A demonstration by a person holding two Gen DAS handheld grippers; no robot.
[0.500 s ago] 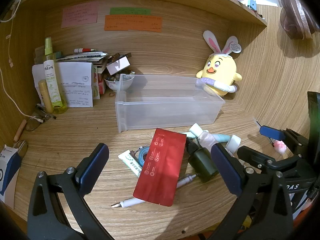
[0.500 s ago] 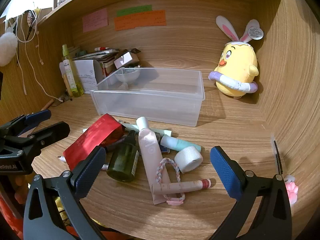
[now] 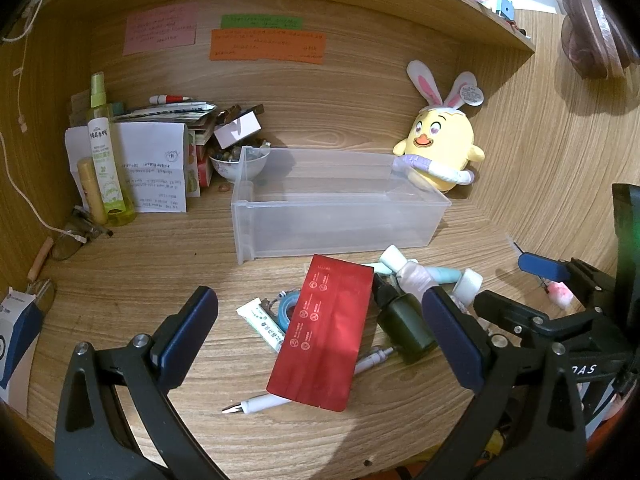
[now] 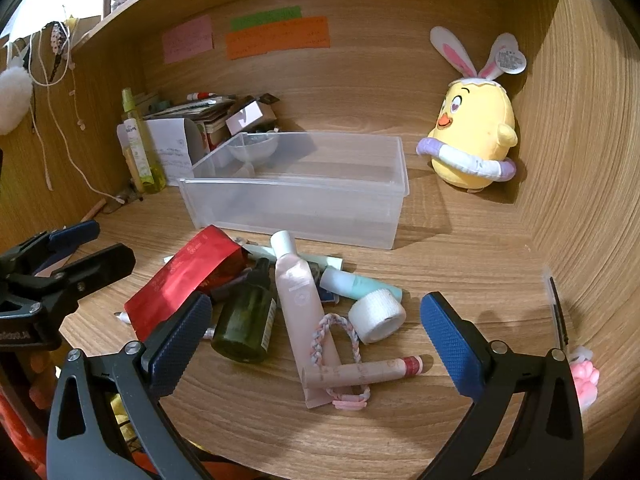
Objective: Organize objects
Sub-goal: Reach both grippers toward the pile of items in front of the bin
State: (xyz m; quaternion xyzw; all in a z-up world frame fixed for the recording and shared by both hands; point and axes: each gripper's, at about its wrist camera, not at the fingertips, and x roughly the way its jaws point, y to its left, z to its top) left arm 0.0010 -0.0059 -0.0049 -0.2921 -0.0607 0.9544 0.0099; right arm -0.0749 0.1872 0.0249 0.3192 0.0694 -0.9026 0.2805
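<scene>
A clear plastic bin stands empty on the wooden desk. In front of it lies a pile: a red foil pouch, a dark green bottle, a pink tube, a white tape roll, a braided hair tie, a pink lip stick, a teal tube, a white pen. My left gripper is open above the pouch. My right gripper is open above the pink tube and hair tie.
A yellow chick plush sits at the back right corner. A green spray bottle, papers and a small bowl crowd the back left. A shelf runs overhead. A pink toy lies at the right wall.
</scene>
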